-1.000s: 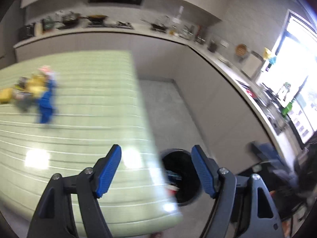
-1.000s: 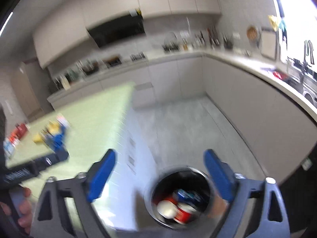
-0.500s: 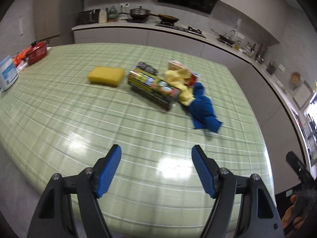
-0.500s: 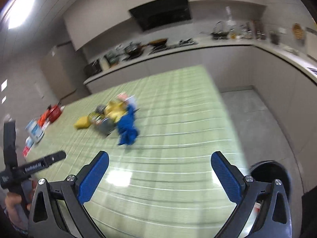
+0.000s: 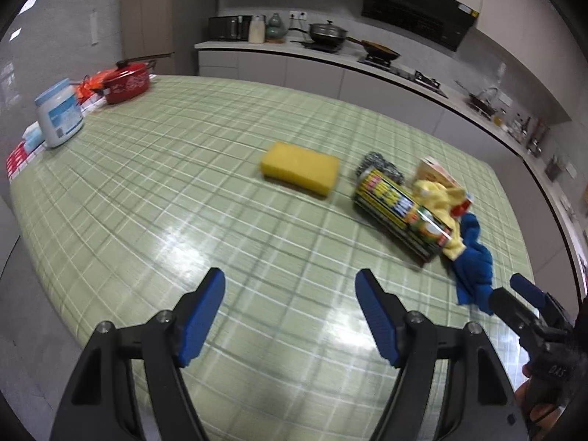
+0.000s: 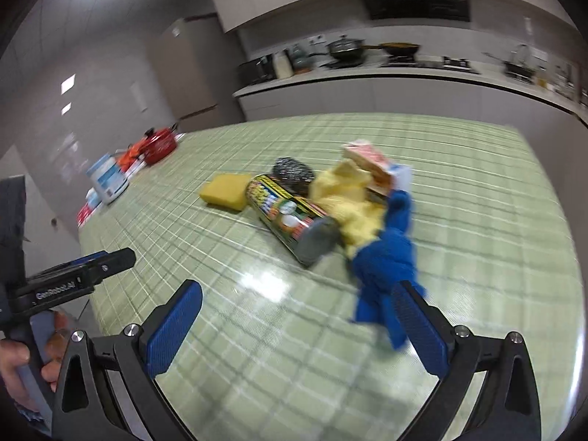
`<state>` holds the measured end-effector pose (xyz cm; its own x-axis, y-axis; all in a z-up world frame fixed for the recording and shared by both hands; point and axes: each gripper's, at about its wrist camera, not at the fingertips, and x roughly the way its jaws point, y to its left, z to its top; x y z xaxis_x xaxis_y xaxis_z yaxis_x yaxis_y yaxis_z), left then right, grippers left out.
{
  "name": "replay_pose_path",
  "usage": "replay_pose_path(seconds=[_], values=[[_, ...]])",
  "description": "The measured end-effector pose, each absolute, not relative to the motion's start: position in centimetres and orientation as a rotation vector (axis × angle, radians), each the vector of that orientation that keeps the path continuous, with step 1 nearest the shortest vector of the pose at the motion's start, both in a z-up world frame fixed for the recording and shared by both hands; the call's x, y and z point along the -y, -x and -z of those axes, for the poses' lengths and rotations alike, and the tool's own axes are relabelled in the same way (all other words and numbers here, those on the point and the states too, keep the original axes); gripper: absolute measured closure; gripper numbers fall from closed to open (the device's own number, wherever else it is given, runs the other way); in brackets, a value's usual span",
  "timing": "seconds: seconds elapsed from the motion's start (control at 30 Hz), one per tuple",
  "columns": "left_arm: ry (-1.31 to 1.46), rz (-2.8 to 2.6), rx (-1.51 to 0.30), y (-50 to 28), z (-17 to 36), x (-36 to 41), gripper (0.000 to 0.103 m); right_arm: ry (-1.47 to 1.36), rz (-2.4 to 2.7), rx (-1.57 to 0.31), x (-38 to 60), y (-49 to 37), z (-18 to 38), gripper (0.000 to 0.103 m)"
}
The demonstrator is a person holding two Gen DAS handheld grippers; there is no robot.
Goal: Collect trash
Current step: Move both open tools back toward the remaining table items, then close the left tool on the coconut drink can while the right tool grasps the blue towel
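Note:
A heap of items lies on the green checked table (image 5: 183, 191): a yellow sponge (image 5: 299, 166), a steel scourer (image 5: 378, 163), a black and yellow tube can (image 5: 400, 211) on its side, a yellow cloth (image 5: 439, 198), a blue cloth (image 5: 474, 261) and a small red and white carton (image 5: 435, 172). My left gripper (image 5: 290, 312) hangs open over bare table in front of the sponge, holding nothing. My right gripper (image 6: 297, 327) is open too, its right finger close in front of the blue cloth (image 6: 386, 261), with the can (image 6: 290, 217) further ahead.
At the table's far left stand a white tub (image 5: 58, 114), a red pot (image 5: 126, 81) and small boxes (image 5: 16, 154). A kitchen counter (image 5: 367, 62) with pans runs behind. A person's hand (image 6: 18, 360) holds the left gripper's handle.
Both grippers have swung left, away from the floor bin with cans in it, and now face the table's heap. Both stay open and empty.

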<state>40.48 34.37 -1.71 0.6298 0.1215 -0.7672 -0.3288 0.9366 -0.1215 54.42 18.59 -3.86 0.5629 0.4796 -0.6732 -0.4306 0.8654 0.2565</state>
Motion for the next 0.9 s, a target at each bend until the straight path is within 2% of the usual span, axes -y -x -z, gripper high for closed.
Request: replay_pose_path(seconds=[0.4,0.7,0.9], values=[[0.285,-0.227,-0.901,-44.0,3.2,-40.1,0.028,-0.093,-0.532,-0.888,-24.5,-58.7,7.0,0.0],[0.282,-0.183,-0.914,-45.2,3.4,-44.5,0.028,-0.07,-0.445,-0.825,-27.0,-57.7,5.6,0.0],[0.287,-0.161,-0.935,-45.4,4.3,-45.8,0.028,-0.147,-0.477,-0.853,-27.6,-58.2,5.5,0.0]])
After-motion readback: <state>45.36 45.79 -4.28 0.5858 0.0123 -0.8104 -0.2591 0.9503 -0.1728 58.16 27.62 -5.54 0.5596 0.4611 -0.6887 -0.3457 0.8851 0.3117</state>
